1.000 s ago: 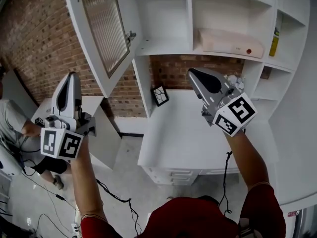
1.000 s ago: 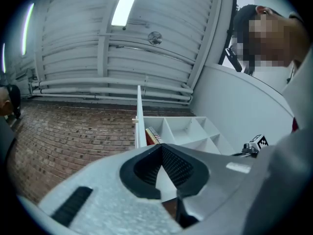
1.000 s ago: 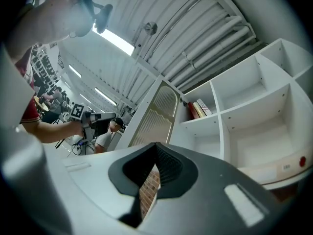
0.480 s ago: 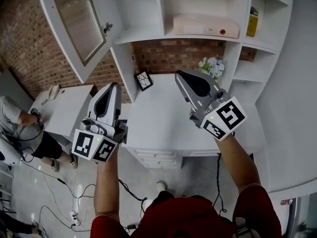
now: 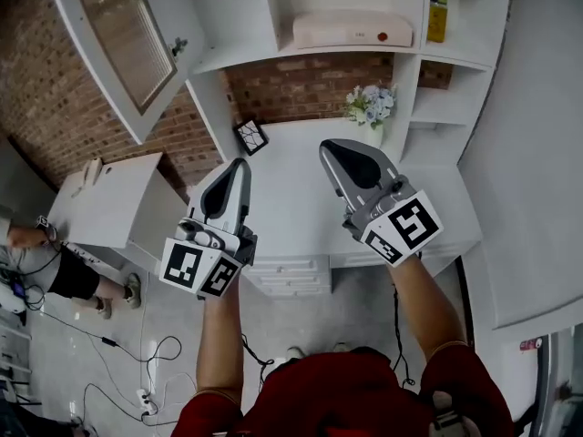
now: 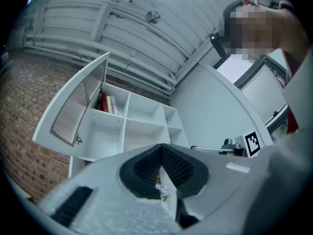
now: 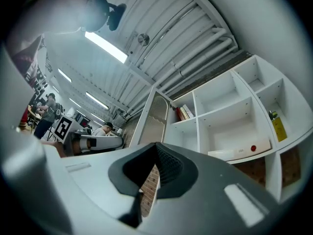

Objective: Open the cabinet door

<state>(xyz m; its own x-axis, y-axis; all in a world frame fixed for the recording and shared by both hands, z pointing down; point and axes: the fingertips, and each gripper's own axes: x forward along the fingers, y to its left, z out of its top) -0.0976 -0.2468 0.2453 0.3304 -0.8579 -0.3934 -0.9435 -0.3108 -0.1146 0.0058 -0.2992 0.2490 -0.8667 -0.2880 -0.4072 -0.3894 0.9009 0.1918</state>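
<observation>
The left claw (image 5: 239, 166) and the right claw (image 5: 333, 151) hang side by side above the near half of the white table (image 5: 301, 209), apart from each other and touching nothing. Both are clenched with nothing held, their pads meeting at the tips (each claw's own view shows only wall and shelving through the slit). Bare tabletop lies between and beyond them. At its far edge stand a small framed card (image 5: 250, 137) on the left and a bunch of flowers (image 5: 369, 104) on the right, both well clear of the claws. The table's left edge drops to open floor, with a lower side table (image 5: 105, 203) further left and a person (image 5: 50, 267) beyond it. A curved white wall closes the right side.

The cabinet door (image 5: 117, 36) is at the far left, above the table, and stands swung wide out from the shelf unit (image 5: 273, 12). It is a white frame around a ribbed, translucent panel, with a small metal fitting (image 5: 178, 45) near one edge. Books (image 6: 106, 104) stand in the uncovered compartment beside it.
</observation>
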